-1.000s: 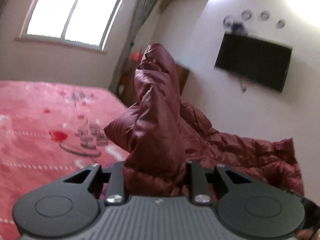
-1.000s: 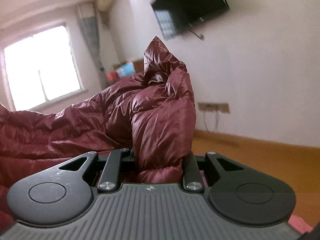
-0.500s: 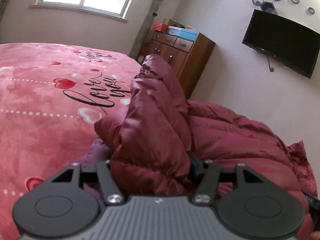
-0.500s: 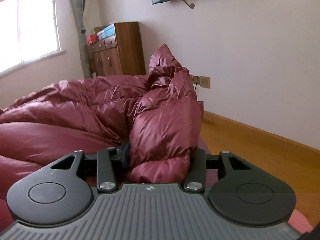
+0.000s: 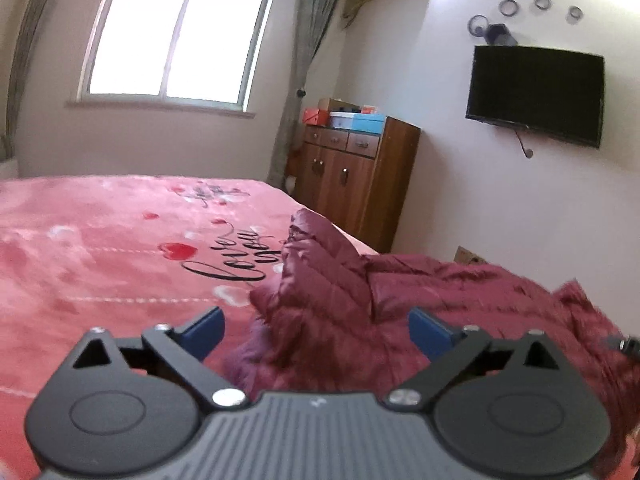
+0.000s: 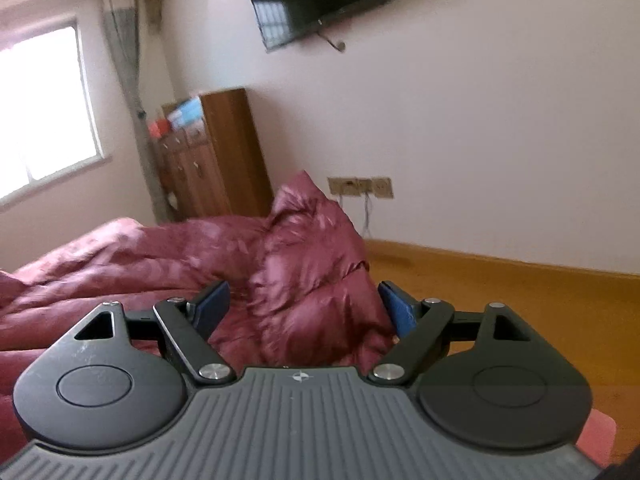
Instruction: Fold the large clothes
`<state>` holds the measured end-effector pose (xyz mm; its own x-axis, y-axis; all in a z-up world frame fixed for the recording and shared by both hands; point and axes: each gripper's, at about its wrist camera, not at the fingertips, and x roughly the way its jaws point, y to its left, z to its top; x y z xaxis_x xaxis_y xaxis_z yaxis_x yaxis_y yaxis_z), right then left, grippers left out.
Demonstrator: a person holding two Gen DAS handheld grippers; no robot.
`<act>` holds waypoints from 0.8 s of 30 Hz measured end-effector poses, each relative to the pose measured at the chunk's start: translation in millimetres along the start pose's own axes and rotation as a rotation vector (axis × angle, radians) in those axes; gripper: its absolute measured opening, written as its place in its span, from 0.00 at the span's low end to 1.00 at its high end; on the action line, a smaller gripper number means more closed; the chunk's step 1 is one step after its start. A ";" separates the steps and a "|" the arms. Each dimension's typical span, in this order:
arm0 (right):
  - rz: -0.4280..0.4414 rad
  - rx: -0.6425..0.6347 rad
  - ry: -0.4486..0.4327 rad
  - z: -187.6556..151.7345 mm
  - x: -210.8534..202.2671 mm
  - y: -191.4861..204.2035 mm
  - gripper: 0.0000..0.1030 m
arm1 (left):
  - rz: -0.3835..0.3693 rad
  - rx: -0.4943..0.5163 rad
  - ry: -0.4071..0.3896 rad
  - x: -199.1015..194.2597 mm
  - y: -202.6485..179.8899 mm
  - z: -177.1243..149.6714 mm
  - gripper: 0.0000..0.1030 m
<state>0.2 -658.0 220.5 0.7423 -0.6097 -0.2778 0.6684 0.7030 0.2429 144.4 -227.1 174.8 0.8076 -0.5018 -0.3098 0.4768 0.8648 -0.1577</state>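
A shiny maroon down jacket lies bunched on the pink bed cover. My left gripper is open, its blue pads spread either side of a raised fold, not gripping it. In the right wrist view the same jacket lies at the bed's right edge. My right gripper is open too, its blue pads standing apart around a puffed corner.
The bed cover has hearts and black lettering. A wooden cabinet with boxes on top stands by the window. A wall TV hangs right. Orange wood floor lies beyond the bed's edge.
Both grippers opened and let go of the jacket folds they were holding up. The jacket dropped onto the bed and both grippers pulled back a little.
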 end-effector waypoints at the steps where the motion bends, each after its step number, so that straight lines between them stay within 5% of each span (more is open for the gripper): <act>1: 0.003 -0.012 -0.009 -0.2 -10.2 3.4 0.98 | 0.008 0.003 0.004 -11.3 -0.8 -2.4 0.99; 12: 0.081 -0.022 0.044 -39.4 -153.4 29.2 1.00 | 0.061 -0.020 0.082 -141.6 -9.9 -34.5 0.99; 24: 0.185 -0.158 0.038 -37.9 -265.3 40.0 1.00 | 0.082 -0.019 0.136 -242.1 -22.4 -61.3 0.99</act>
<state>-171.8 -454.3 268.7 0.8473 -0.4530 -0.2772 0.5031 0.8518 0.1459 -83.1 -123.8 196.0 0.7883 -0.4235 -0.4463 0.4040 0.9034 -0.1437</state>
